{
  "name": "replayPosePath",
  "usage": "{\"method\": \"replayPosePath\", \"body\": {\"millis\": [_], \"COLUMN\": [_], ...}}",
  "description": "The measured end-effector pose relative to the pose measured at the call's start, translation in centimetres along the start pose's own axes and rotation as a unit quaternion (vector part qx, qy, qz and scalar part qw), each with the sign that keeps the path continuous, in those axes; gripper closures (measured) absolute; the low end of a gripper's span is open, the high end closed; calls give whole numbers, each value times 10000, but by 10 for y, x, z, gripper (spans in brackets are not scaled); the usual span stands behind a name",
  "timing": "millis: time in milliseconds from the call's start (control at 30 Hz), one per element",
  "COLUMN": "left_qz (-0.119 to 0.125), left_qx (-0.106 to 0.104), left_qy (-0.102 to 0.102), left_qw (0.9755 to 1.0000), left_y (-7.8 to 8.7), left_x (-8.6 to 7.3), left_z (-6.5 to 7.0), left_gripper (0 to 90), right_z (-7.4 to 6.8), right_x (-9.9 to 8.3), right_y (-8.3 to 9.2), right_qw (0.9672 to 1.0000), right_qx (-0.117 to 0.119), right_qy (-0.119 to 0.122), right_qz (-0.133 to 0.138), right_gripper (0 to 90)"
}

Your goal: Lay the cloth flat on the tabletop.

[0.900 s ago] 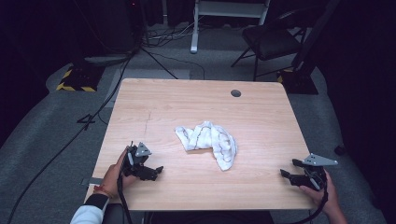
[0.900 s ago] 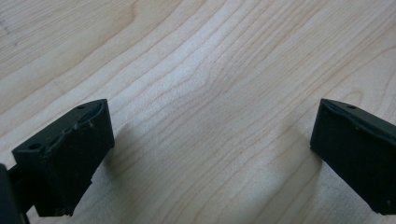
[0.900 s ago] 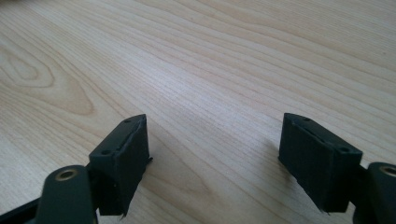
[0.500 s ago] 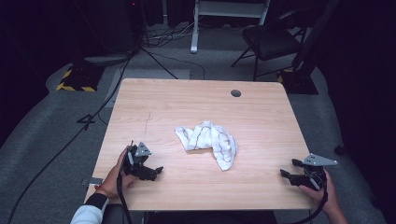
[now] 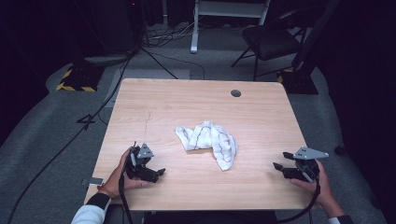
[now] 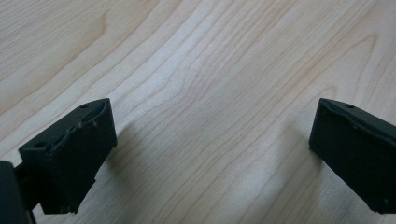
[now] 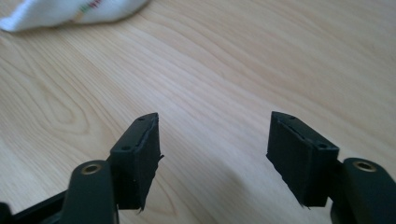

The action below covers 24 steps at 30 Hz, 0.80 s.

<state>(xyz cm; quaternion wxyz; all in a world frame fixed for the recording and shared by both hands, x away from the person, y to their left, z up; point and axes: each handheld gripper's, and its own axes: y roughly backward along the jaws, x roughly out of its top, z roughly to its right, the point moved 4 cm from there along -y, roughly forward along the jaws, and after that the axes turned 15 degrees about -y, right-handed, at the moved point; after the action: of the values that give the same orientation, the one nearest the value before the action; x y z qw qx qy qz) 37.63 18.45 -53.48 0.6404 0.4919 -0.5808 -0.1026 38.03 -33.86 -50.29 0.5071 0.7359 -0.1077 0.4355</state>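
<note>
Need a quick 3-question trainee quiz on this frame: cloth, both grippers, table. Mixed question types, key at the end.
1. True or false: the white cloth lies spread out flat on the table.
2. Multiple choice: the jaws of the left gripper in the left gripper view are a) closed on the cloth, b) apart over bare wood, c) pressed on the table's edge.
3. Short answer: does the right gripper touch the cloth?

Key
1. False: it lies crumpled in a heap near the table's middle.
2. b
3. No: it sits near the table's right edge, jaws apart with nothing between them; the cloth lies well off towards the middle.
</note>
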Motion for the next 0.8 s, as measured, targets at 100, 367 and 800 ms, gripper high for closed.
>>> {"method": "replayPosePath", "body": {"millis": [100, 367, 800], "left_qz": [2, 37, 235], "left_qx": [-34, -58, -228], "left_qy": [-39, -54, -289], "left_qw": [10000, 10000, 9990], "left_y": [-4, -32, -64], "left_x": [5, 38, 80], "left_z": [0, -1, 4], "left_gripper": [3, 14, 158], "right_z": [-17, -73, -116], "right_x": [16, 53, 63], "right_y": [-5, -36, -73], "right_qw": [9996, 9949, 9896], "right_qx": [136, 741, 953], "right_qy": [245, 682, 1060], "right_qz": [8, -36, -188], "right_gripper": [402, 449, 433]}}
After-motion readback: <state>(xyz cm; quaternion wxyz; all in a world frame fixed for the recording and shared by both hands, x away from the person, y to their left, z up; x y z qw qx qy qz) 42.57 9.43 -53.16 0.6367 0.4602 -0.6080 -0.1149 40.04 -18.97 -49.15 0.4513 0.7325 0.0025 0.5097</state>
